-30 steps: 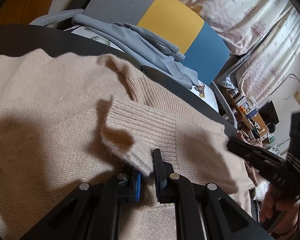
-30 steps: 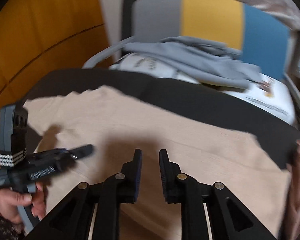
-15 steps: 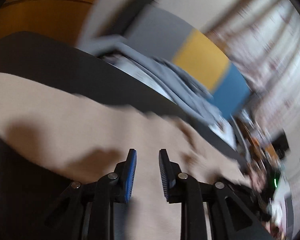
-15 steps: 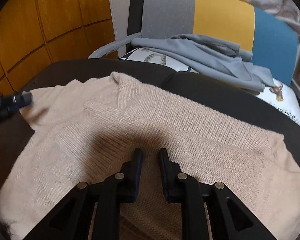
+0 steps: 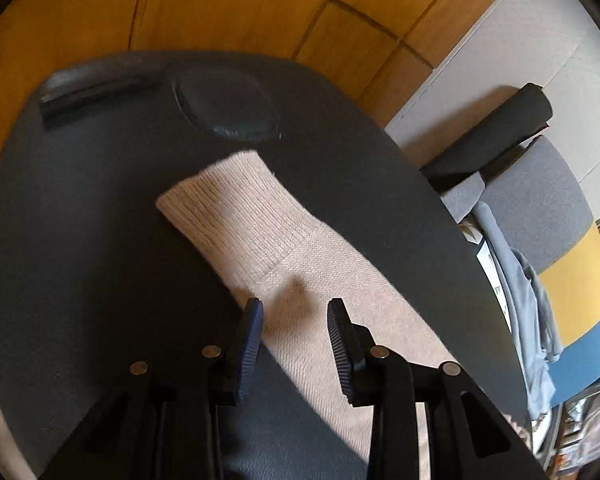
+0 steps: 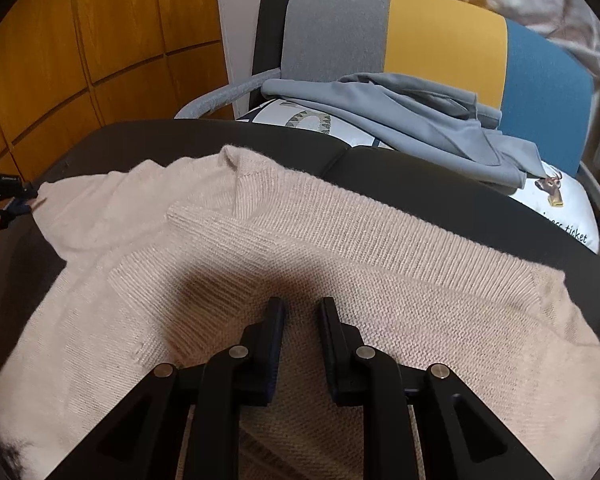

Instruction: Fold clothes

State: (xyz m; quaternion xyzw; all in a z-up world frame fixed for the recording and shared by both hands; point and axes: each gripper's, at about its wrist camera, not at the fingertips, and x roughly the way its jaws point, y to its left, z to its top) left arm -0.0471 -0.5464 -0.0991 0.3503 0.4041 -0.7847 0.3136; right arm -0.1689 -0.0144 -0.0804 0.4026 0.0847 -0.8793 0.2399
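We see the sweater [image 6: 300, 240] flat on the table [image 5: 80, 240], one sleeve [image 5: 284, 256] still outstretched; folding barely begun. Left gripper [image 5: 294, 328] has just opened, empty; right gripper [image 6: 301, 320] hovers unclenched, empty.

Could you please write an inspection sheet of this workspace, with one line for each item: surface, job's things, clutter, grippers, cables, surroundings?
Surface: dark round table, matte, bare on its left part.
Job's things: beige knit sweater spread flat on the table; one sleeve lies stretched out, ribbed cuff toward the far edge.
Clutter: a flat dark bar and a dark glossy disc at the far edge of the table.
Grippers: left gripper over the sleeve, jaws just opened, nothing between them; right gripper above the sweater's body, narrow gap, gripping nothing.
Cables: nothing seen.
Surroundings: chair in grey, yellow and blue with a grey garment and a printed cushion; wooden wall panels.
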